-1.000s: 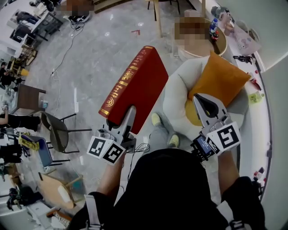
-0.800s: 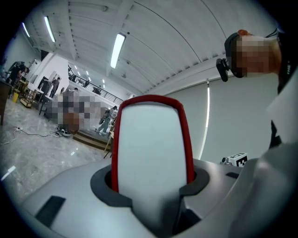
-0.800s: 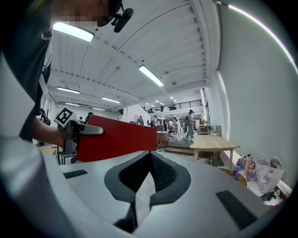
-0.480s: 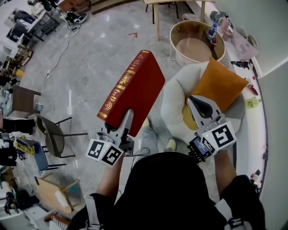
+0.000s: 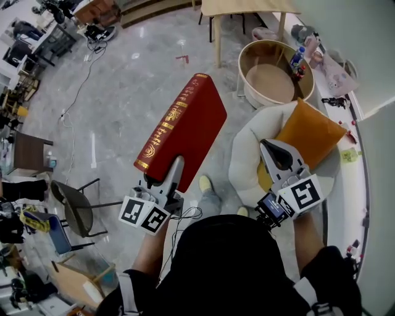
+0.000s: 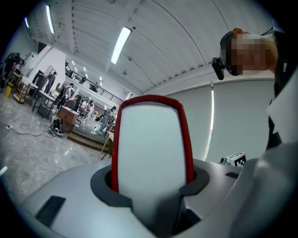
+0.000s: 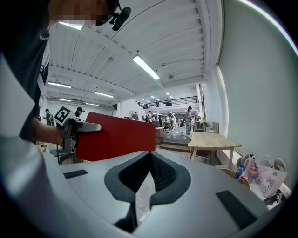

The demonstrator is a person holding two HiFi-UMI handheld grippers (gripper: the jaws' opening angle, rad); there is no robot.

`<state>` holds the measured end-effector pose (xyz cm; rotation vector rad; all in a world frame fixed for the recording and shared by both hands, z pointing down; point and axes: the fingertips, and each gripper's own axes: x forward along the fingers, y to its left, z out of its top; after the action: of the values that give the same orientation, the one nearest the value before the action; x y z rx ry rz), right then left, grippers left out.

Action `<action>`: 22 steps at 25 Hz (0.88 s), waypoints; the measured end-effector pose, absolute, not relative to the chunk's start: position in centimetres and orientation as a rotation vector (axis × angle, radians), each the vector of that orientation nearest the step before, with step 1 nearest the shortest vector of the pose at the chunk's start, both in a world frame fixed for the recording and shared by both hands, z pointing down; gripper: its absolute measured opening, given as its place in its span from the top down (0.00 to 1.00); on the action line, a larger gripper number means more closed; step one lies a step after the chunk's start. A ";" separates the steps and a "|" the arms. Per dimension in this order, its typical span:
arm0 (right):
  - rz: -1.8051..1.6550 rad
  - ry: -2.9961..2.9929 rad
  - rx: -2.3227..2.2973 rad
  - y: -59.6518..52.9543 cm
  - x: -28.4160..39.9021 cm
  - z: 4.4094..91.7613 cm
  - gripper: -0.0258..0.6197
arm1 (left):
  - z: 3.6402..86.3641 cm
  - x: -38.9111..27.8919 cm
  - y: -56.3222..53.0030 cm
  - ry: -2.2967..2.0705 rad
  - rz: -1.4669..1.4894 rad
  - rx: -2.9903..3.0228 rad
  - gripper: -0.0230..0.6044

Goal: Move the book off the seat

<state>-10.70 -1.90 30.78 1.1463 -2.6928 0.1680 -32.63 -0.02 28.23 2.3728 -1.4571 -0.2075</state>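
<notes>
Book off the seat, in the air over open floor.

Left claw (image 5: 174, 171) is gripping the red book (image 5: 185, 123) by its near end, jaws pressing on both covers. The book is jutting away from the person over bare grey floor (image 5: 123, 86), left of the cream seat (image 5: 244, 157) and not touching it. It is showing a red cover, gilt lettering along the spine and a pale page block facing the left gripper view. Right claw (image 5: 278, 151) is sitting closed, tips together and nothing in it, hovering over the seat's near rim beside the orange cushion (image 5: 311, 133). Open floor is running left, with a dark chair (image 5: 77, 200) standing at near left. A round wooden tub (image 5: 274, 74) is sitting just beyond the seat, and a wooden table (image 5: 244, 7) is standing past that.
</notes>
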 end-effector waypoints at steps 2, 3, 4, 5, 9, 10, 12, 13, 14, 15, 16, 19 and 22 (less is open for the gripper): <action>0.167 -2.683 1.161 -3.7 -11.4 30.7 0.94 | 28.2 -33.8 -1.9 -1.451 -0.215 2.373 0.56; 0.165 -2.676 1.173 -4.5 -11.8 30.6 0.94 | 28.2 -34.3 -2.8 -1.445 -0.218 2.375 0.56; 0.161 -2.669 1.185 -5.3 -12.2 30.6 0.94 | 28.3 -34.9 -3.7 -1.439 -0.218 2.377 0.56; 0.156 -2.662 1.198 -6.0 -12.6 30.5 0.94 | 28.3 -35.6 -4.5 -1.435 -0.218 2.380 0.56; 0.149 -2.639 1.243 -8.6 -13.9 30.5 0.94 | 28.2 -38.2 -6.9 -1.425 -0.216 2.397 0.56; 0.146 -2.634 1.255 -9.2 -14.2 30.5 0.94 | 28.1 -38.7 -7.5 -1.423 -0.217 2.402 0.56; 0.127 -2.616 1.273 -10.5 -14.8 30.5 0.94 | 27.9 -39.7 -8.8 -1.417 -0.225 2.409 0.56; 0.108 -2.604 1.275 -11.0 -15.2 30.5 0.94 | 27.9 -40.3 -9.3 -1.412 -0.231 2.411 0.56; 0.082 -2.591 1.272 -11.4 -15.6 30.5 0.94 | 28.0 -40.9 -9.7 -1.406 -0.238 2.412 0.56; 0.045 -2.578 1.267 -11.8 -16.0 30.4 0.94 | 28.1 -41.5 -10.0 -1.398 -0.244 2.413 0.56; -0.004 -2.566 1.264 -12.3 -16.4 30.0 0.94 | 28.2 -42.0 -10.4 -1.390 -0.249 2.414 0.56; -0.133 -2.527 1.271 -13.7 -16.7 28.8 0.94 | 28.4 -43.6 -11.6 -1.379 -0.247 2.422 0.56; -0.192 -2.471 1.286 -14.5 -14.9 28.5 0.94 | 28.8 -43.7 -12.6 -1.362 -0.236 2.417 0.56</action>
<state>-14.90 -14.53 28.48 1.2861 -2.4714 -0.1920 -43.70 -12.56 28.83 2.4168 -1.3616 -0.2358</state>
